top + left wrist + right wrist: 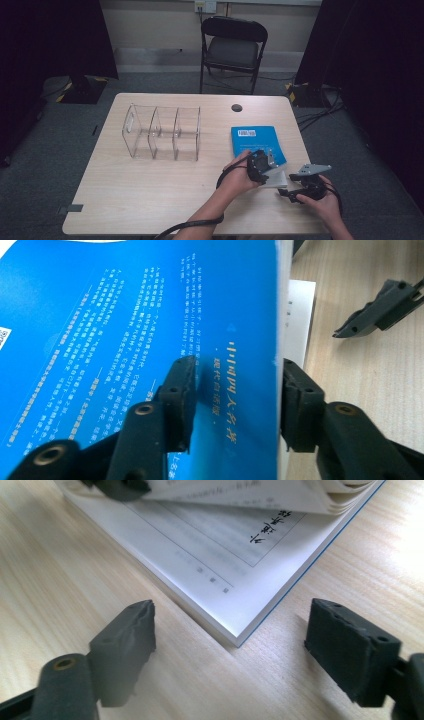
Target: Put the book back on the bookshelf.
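A blue-covered book (252, 139) lies at the right of the light wooden table (150, 190). My left gripper (260, 167) is at its near edge, shut on the blue cover (125, 315) and a batch of pages under it. One pad presses the cover face and the other the white page edge. That batch (250, 492) is raised off the lower pages (215, 545), which lie flat with printed text showing. My right gripper (230, 635) stands open just above the table, its jaws either side of the book's near corner and clear of it.
A clear plastic organizer (162, 132) with three compartments stands at the table's left middle. A small dark round spot (236, 107) sits near the far edge. Beyond the table stands a black folding chair (232, 47). Cables trail from both grippers toward the near edge.
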Tool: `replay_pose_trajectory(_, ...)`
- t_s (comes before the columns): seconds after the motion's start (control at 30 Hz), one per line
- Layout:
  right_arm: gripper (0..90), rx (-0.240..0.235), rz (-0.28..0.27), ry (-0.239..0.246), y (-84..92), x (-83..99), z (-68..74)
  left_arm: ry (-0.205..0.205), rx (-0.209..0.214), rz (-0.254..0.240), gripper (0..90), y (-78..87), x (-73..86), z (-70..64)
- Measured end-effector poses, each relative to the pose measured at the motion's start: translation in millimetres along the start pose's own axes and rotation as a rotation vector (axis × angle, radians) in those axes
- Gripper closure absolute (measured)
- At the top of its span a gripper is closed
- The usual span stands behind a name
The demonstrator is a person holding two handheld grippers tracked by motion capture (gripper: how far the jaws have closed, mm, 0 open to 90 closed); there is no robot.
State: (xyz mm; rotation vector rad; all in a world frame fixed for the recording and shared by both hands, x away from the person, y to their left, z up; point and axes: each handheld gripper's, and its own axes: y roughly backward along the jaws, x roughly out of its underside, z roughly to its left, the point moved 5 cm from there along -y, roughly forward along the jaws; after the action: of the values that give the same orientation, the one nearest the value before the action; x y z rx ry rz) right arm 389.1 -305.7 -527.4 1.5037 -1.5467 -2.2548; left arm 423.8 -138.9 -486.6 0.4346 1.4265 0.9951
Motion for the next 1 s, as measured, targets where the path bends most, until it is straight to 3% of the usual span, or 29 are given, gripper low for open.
replay_pose_trajectory(0.07,17.9,0.009,-0.015,0.019,-0.6,1.7,0.6,0.022,0.008,-0.007,59.8,0.9,-0.1,0.0)
replay_pose_trajectory(0.2,14.4,0.016,-0.025,0.042,-1.9,3.5,2.2,0.015,0.000,0.023,63.3,4.0,-1.7,0.9)
replay_pose_trajectory(0.23,13.4,0.014,-0.029,0.043,-2.1,3.8,2.3,0.030,-0.001,0.022,64.5,4.4,-3.0,0.3)
replay_pose_trajectory(0.3,13.1,0.018,-0.046,0.041,-2.8,4.7,1.9,0.045,-0.010,0.021,65.5,5.4,-4.0,-0.2)
replay_pose_trajectory(0.4,12.0,0.018,-0.062,0.040,-3.7,5.1,1.1,0.037,-0.013,0.038,67.2,10.9,-3.1,2.5)
replay_pose_trajectory(1.0,10.6,0.032,-0.057,0.036,-4.7,4.8,2.5,0.091,-0.066,0.056,73.4,46.2,-11.5,17.8)
